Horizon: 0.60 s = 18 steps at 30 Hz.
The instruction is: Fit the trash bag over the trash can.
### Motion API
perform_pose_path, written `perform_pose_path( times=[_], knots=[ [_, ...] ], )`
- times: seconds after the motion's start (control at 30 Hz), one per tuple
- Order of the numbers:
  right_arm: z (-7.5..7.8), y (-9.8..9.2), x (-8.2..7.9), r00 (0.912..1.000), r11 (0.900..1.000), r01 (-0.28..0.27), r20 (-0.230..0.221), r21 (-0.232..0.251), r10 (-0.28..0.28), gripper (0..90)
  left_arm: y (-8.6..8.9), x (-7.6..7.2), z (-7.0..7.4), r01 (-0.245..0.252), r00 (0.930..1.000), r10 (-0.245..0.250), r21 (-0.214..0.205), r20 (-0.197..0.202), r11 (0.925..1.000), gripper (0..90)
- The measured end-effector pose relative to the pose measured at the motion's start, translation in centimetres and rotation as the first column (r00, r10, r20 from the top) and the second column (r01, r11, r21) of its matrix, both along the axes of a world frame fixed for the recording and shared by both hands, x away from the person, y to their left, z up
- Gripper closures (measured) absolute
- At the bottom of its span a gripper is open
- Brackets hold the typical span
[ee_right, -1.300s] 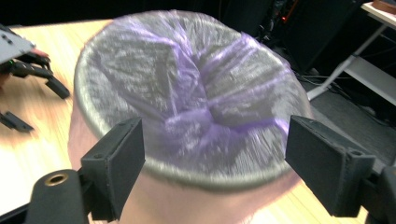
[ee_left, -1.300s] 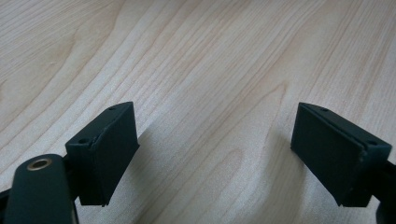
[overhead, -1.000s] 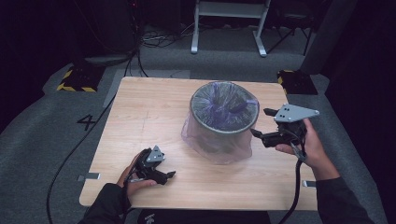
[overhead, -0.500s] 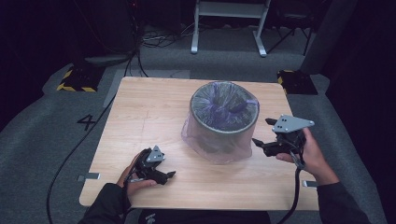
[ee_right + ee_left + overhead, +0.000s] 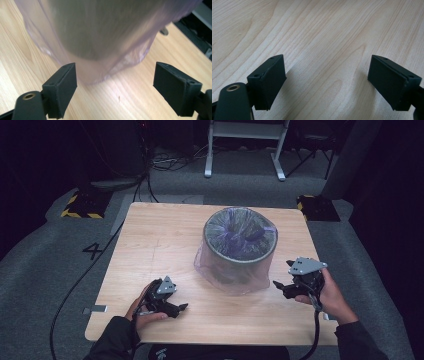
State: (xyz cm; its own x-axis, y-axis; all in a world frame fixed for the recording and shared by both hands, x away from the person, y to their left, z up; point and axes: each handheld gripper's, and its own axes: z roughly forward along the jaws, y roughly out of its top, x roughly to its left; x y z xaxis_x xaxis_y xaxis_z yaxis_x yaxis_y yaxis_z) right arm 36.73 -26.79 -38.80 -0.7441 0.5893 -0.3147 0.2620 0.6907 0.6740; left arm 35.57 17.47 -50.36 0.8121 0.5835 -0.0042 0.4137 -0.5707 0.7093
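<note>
Round grey bin (image 5: 240, 252) in thin, crinkled purple plastic liner (image 5: 216, 270), on pale wood-grain table (image 5: 150, 240).

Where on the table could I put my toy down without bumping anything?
The wooden table is bare along its whole left side, left of the bin in its purple bag. The front strip is crowded: left gripper, right gripper.

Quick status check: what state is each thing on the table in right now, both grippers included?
bin: upright on the table, mouth open.
bag liner: lines the bin, folded over its rim, hangs loose outside down to the tabletop.
left gripper: open, empty, low over bare wood.
right gripper: open, empty, jaws toward the liner's lower edge, not gripping it.
</note>
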Motion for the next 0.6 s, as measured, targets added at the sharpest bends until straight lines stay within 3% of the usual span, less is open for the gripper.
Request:
perform_pose_path(
  times=[0.07, 0.17, 0.33, 0.6],
  knots=[
    [-0.7, -0.4, -0.3, 1.0, 0.9994, 0.002, 0.008, -0.034, -0.002, 18.7, 0.0, 0.0, 0.0, 0.0, 1.0, 0.0, 0.0, -0.001, 1.0, 14.2],
    [-1.1, -0.8, -0.4, 0.9999, 0.9998, 0.0, -0.016, -0.018, 0.0, 19.1, 0.0, 0.0, 0.0, 0.0, 1.0, 0.0, -0.001, 0.0, 1.0, 14.2],
    [-3.2, -1.6, -1.1, 0.9992, 0.9977, 0.033, -0.022, -0.059, -0.034, 18.8, 0.0, 0.0, 0.0, -0.001, 1.0, 0.001, 0.0, 0.0, 1.0, 14.2],
    [-6.5, -3.3, -1.8, 0.9956, 0.9974, 0.07, -0.061, -0.016, -0.071, 18.7, 0.0, 0.0, 0.0, 0.001, 1.0, -0.001, -0.004, -0.001, 1.0, 14.1]
  ],
)
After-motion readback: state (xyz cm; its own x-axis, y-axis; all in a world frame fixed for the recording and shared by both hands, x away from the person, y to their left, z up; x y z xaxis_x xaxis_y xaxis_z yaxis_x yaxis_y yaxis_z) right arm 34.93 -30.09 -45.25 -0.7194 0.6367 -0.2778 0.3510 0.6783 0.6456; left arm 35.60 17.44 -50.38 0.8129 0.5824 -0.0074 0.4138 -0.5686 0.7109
